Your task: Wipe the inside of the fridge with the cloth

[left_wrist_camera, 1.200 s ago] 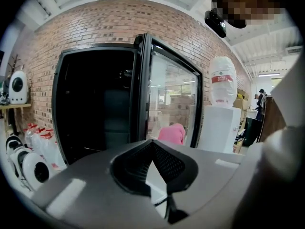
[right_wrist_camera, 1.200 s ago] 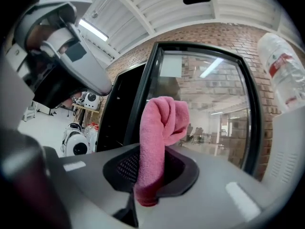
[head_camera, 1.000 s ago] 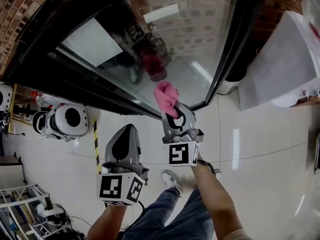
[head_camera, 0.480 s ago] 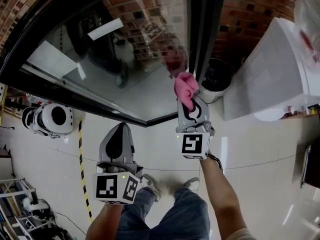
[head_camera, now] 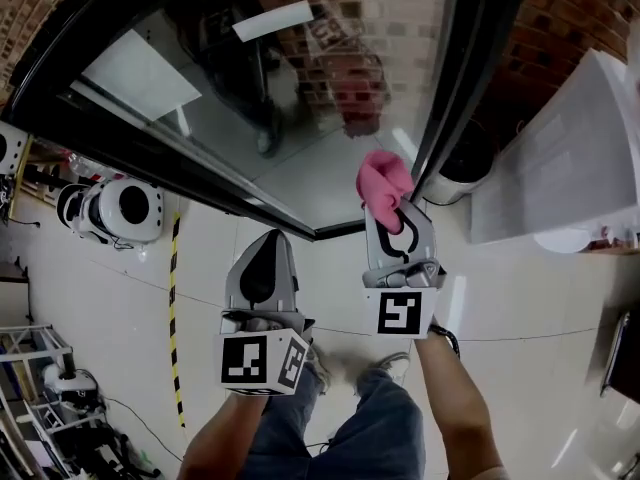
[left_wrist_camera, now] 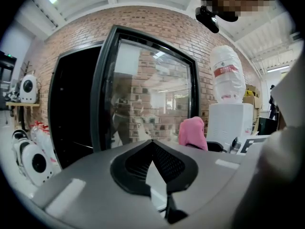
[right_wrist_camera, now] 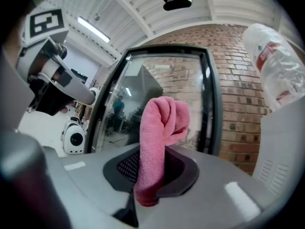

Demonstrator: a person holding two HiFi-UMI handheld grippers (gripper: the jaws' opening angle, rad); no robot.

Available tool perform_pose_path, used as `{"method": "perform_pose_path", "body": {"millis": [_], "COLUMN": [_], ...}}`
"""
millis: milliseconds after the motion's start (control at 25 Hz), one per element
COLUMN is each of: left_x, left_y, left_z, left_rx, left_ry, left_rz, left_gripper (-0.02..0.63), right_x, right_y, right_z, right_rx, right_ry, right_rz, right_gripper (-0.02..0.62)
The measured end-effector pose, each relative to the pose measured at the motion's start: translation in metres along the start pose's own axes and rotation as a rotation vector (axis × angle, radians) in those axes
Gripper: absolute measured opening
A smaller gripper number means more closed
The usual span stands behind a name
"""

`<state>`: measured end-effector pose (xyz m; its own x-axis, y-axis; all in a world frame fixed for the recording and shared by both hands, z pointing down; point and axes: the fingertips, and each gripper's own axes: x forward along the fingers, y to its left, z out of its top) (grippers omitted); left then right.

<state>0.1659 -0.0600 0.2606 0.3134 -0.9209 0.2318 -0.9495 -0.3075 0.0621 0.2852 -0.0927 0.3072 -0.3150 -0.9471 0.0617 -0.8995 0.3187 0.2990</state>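
Your right tool is clamped on the pink towelling cloth, which bunches up out of its tips, just short of the tall black-framed, glass-doored fridge ahead of it. Your left tool, beside the right one and slightly behind, has its jaws together on nothing. The glass door looks closed, so I judge wiping has not begun. Use the empty left tool on the door; I cannot tell which edge opens. Swing it wide, then lead in with the cloth's soft bunch, not the hard tips. The right gripper view shows the cloth running deep between the pads, which the head view hides. Only the head view shows both tools side by side.
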Motion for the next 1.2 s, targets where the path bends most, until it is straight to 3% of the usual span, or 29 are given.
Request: {"method": "perform_pose_path", "body": {"millis": [320,640,960,1200], "left_x": [-0.031,-0.040,-0.028,-0.010], "left_y": [0.078,0.136,0.129,0.097], "left_z": [-0.011,-0.035,-0.052,-0.069], "left_rx": [-0.005,-0.003,-0.062,-0.061], "left_ry": [0.048,0.052,0.023,-0.003], "left_rz": [-0.019,-0.069,-0.122,-0.122], "left_gripper": [0.012,0.012,0.012,0.012], "right_x": [0.030,0.060,0.068,0.061], "right_y": [0.147,0.224,0.224,0.183], "right_z": [0.035,0.023,0.005,-0.027], "right_rx": [0.079,0.114,0.116,0.097], "right_ry": [-0.011,0.000,-0.003,-0.011], "right_rz": [0.099,0.088,0.070,0.055], "right_gripper": [0.061,0.061,0.061,0.061]}}
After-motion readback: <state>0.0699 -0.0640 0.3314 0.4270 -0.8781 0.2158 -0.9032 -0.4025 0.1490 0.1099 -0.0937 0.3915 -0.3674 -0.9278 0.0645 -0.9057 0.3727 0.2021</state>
